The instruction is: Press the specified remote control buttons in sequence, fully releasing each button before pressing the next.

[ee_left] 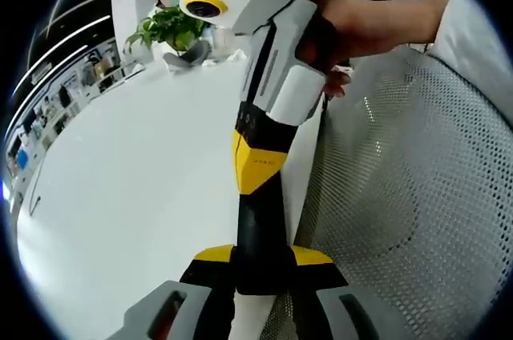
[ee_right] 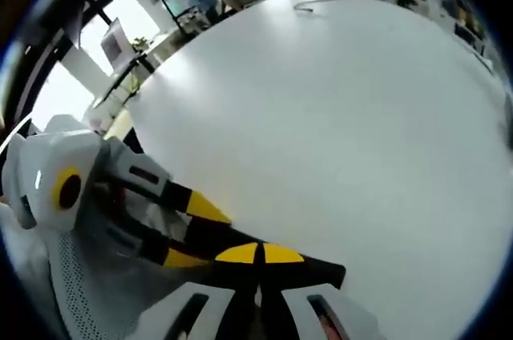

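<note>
Spreading across the left of the left gripper view, the smooth white table (ee_left: 120, 196) carries a leafy green plant (ee_left: 168, 29) at upper left. At bottom centre the left hand-held gripper (ee_left: 260, 256) shows 2 yellow-tipped jaws standing apart, with a long black piece (ee_left: 260, 232) between them, its long axis running up the frame. Whether they clamp it, or whether it is the remote control, I cannot tell. Above it the white, boxy right hand-held gripper (ee_left: 258, 165) comes down, held by a hand (ee_left: 361, 23). Grey perforated mesh (ee_left: 417, 196) covers the right.

In the right gripper view, the left hand-held gripper (ee_right: 192, 233) enters at lower left; the right hand-held gripper (ee_right: 260, 253) has its yellow tips meeting, closed.
</note>
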The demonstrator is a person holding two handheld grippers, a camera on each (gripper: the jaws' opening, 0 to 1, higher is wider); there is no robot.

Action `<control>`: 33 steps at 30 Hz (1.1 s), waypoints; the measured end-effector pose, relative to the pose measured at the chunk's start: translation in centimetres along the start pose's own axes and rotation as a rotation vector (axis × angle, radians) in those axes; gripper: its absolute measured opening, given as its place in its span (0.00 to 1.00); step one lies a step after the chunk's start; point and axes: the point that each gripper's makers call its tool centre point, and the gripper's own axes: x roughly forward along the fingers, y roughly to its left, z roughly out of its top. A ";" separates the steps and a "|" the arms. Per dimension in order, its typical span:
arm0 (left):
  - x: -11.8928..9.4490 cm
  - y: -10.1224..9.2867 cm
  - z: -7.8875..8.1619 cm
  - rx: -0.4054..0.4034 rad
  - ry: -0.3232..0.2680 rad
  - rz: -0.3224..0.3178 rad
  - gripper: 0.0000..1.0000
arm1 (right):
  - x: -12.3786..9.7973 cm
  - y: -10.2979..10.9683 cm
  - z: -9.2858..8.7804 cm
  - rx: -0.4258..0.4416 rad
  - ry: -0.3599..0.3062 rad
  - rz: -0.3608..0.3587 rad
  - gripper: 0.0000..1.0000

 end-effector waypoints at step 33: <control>0.1 0.1 0.0 -0.005 -0.003 0.001 0.25 | 0.5 -0.4 0.0 0.016 0.034 -0.018 0.00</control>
